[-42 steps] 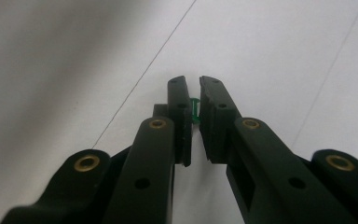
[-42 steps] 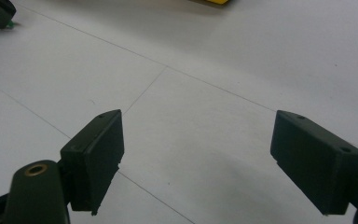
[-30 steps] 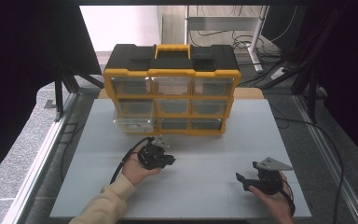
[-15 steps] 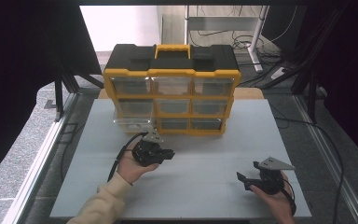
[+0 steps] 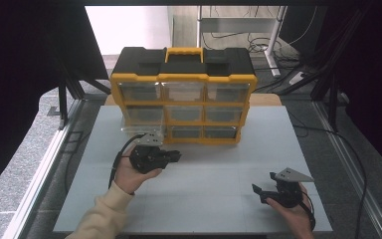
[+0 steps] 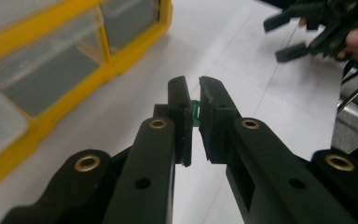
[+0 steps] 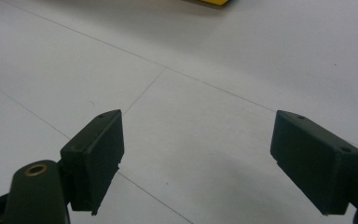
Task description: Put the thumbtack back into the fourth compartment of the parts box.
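The left gripper (image 6: 193, 100) is clamped on a small green piece (image 6: 195, 108) between its pads; its long axis cannot be told. It hangs above the bench (image 5: 219, 164) near the yellow organizer (image 5: 184, 94). The right gripper (image 7: 196, 158) stands apart near the bench's right front corner.

The big yellow box (image 5: 184, 94) stands at the back of the white table (image 5: 219, 174) and blocks the way there. One clear drawer (image 5: 142, 119) sticks out of its left side, toward the person, just behind the left gripper (image 5: 175, 157). In front of the box the table top is bare and wide, so a hand can pass freely between the left gripper and the right gripper (image 5: 256, 191), which are well apart. Bare table also lies left and right of the box.
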Action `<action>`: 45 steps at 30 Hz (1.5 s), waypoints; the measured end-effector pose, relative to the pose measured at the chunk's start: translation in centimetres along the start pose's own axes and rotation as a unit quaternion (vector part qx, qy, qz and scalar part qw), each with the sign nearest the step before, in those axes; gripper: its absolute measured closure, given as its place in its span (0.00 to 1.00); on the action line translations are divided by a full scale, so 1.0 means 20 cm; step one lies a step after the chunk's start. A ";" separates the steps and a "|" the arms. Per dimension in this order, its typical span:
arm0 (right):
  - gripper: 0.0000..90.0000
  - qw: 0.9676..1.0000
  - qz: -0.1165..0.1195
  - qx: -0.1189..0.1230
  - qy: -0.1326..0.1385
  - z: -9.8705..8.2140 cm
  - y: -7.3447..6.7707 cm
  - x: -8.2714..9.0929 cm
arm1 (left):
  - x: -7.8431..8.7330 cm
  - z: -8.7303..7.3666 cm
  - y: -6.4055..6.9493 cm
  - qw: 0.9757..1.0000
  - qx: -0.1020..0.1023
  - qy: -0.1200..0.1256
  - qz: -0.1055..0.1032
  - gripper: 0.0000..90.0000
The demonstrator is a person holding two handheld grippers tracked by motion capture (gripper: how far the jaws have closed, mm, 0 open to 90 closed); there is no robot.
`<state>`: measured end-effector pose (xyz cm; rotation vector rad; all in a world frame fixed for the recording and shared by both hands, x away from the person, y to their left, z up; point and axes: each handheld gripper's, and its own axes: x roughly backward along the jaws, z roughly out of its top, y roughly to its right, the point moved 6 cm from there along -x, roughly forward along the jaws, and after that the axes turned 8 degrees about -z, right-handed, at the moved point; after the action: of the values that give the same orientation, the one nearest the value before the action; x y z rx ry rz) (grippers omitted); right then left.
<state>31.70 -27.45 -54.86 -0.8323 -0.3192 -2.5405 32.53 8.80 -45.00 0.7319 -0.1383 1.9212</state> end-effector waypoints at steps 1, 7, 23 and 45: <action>0.20 1.000 0.000 0.000 0.000 0.00 0.00 0.00 | 0.02 0.01 0.00 1.000 0.000 0.004 0.003 0.93; 0.20 1.000 -0.001 -0.002 -0.001 0.00 0.00 0.00 | 0.10 0.05 -0.01 1.000 -0.001 0.021 0.010 0.93; 0.20 1.000 -0.005 0.003 0.000 0.00 0.00 0.01 | 0.26 0.18 -0.05 0.998 -0.006 0.055 0.027 0.93; 0.20 1.000 -0.006 0.002 0.000 0.00 0.00 0.01 | 0.41 0.31 -0.34 0.992 0.031 0.072 0.096 0.93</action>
<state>31.64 -27.51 -54.76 -0.8306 -0.3290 -2.5498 38.71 15.94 -37.09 0.6374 -0.0622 2.1621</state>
